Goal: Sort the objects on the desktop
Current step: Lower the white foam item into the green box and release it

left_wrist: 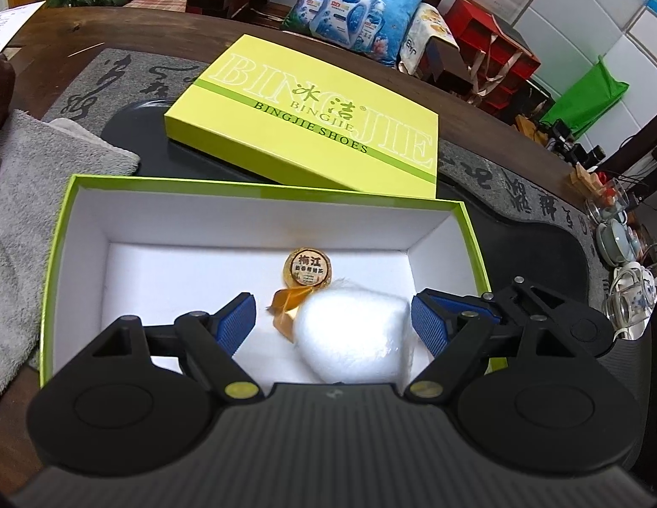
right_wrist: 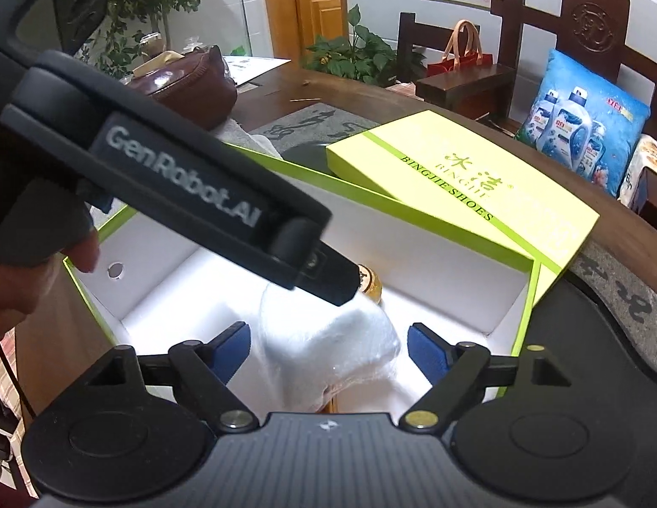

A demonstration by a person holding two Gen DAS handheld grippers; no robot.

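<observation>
An open green shoe box (left_wrist: 57,254) with a white inside lies below both grippers. In it are a round gold-wrapped tea cake (left_wrist: 309,269) and, just in front of it, a white plastic-wrapped bundle (left_wrist: 353,338). My left gripper (left_wrist: 332,313) stands open around the bundle, both blue pads clear of it, the right pad close. In the right wrist view my right gripper (right_wrist: 328,338) is open too, with the same bundle (right_wrist: 336,351) between its pads and gaps on both sides. The left tool's black housing (right_wrist: 180,194) crosses that view and hides most of the tea cake (right_wrist: 370,285).
The box's green lid (left_wrist: 311,114) lies tilted behind the box on a black tea tray (left_wrist: 519,233). A grey towel (left_wrist: 31,194) is at the left, glass cups and a teapot (left_wrist: 625,279) at the right edge. A brown clay pot (right_wrist: 188,80) and a person's hand (right_wrist: 15,292) are at the left.
</observation>
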